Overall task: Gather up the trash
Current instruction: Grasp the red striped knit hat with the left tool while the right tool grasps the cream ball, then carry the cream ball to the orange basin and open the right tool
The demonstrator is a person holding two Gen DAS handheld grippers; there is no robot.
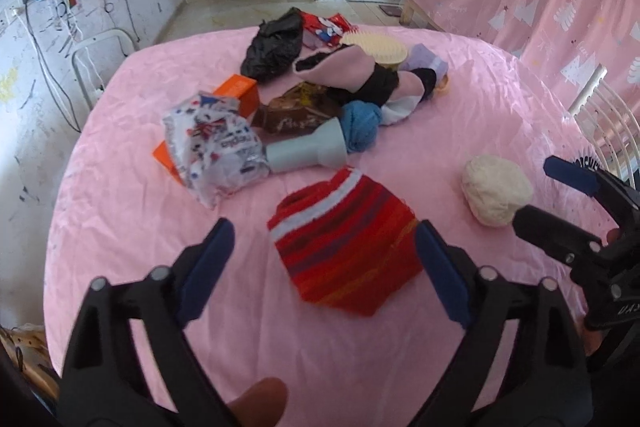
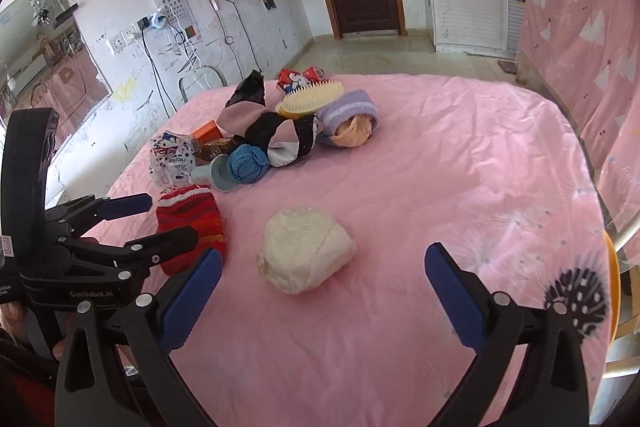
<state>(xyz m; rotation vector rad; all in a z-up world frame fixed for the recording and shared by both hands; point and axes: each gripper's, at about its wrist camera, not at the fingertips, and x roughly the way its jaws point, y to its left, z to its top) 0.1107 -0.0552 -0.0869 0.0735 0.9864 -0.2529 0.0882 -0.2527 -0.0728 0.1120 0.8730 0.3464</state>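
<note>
A crumpled white plastic wrapper printed in red and blue (image 1: 216, 147) lies at the left of a heap of clutter on a bed covered with a pink sheet (image 1: 460, 115), resting over an orange cardboard box (image 1: 239, 91) and touching a grey plastic funnel-shaped piece (image 1: 308, 149). A black plastic bag (image 1: 274, 47) lies at the heap's far edge. Nearer, a red knitted sock with white stripes (image 1: 344, 247) lies flat, apart from the heap, and a cream rolled sock ball (image 2: 306, 255) sits beside it. The left gripper (image 1: 324, 267) hovers over the red sock, fingers spread wide and empty. The right gripper (image 2: 324, 291) hovers before the cream ball, fingers likewise wide, holding nothing.
</note>
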